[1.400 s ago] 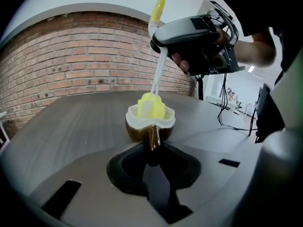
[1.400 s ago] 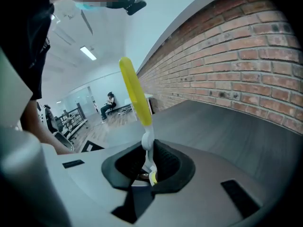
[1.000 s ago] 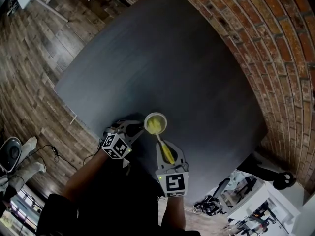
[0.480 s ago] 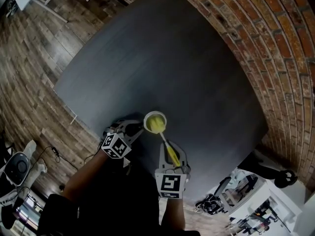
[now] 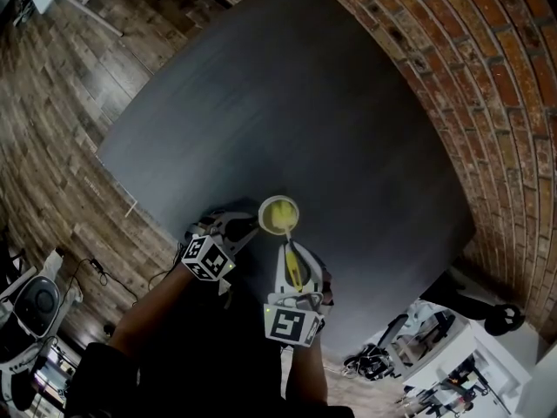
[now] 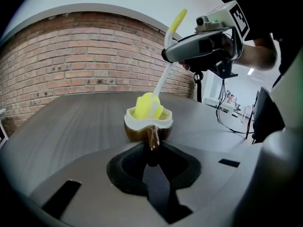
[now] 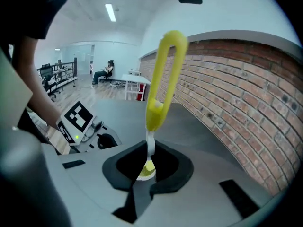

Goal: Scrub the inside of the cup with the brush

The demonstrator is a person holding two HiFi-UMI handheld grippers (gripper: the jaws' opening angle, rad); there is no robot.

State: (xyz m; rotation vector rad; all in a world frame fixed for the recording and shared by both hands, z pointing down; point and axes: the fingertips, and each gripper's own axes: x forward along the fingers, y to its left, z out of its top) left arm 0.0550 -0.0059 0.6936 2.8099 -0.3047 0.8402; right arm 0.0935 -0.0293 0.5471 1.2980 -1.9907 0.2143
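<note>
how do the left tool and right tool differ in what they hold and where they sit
The left tool pinches the cup by its brown handle; the right tool pinches the brush by its thin white stem. The left tool sits low beside the cup; the right tool is above it, with the yellow brush head down inside the cup. Both are shut on something.

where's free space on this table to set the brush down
Nearly all the table is bare: the wide stretch from the cup out to the brick wall, and the part to its left toward the wooden floor. Only the near edge is crowded: the left gripper grips the cup and the right gripper holds the brush in it.
</note>
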